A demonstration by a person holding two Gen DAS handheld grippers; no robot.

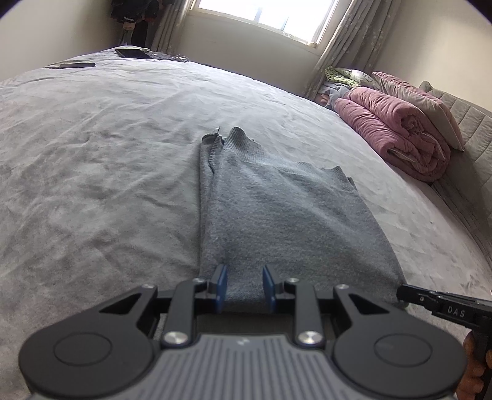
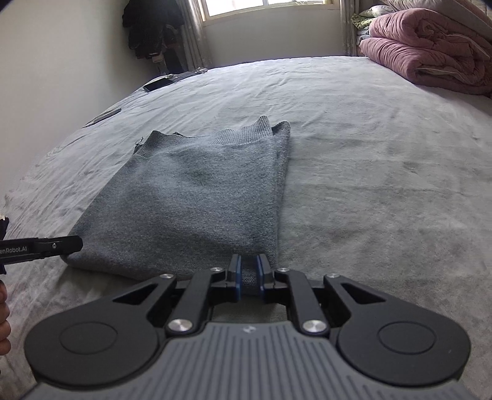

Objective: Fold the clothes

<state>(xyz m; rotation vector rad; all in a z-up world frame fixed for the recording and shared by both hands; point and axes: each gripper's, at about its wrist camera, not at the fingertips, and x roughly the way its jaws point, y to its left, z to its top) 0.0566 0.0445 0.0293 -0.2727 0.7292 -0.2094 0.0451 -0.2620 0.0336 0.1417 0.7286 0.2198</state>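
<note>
Grey, rumpled bedding covers the bed [image 1: 92, 154], which fills both views, with a bright window [image 1: 261, 15] at twelve o'clock and a rolled pink quilt [image 1: 390, 129] against the headboard at two o'clock in the left wrist view. On the bedding lies a grey knit sweater [image 1: 276, 209], folded lengthwise into a long strip; its ribbed hem points toward the window and its near end reaches the person holding the tools. Left tongs [image 1: 245, 287] sit at six o'clock over that near end, near the strip's left corner, their blue pads partly apart with a bunch of the knit between them, pinched. Right tongs [image 2: 249, 274] are at the strip's other near corner, their pads nearly together and clamped on a thin fold of the same sweater. In the right wrist view the left tool shows as a black bar at nine o'clock, touching the sweater's near left corner. A dark tablet [image 1: 133, 53] and a flat dark phone [image 1: 77, 65] lie at the bed's far edge, around eleven o'clock.
</note>
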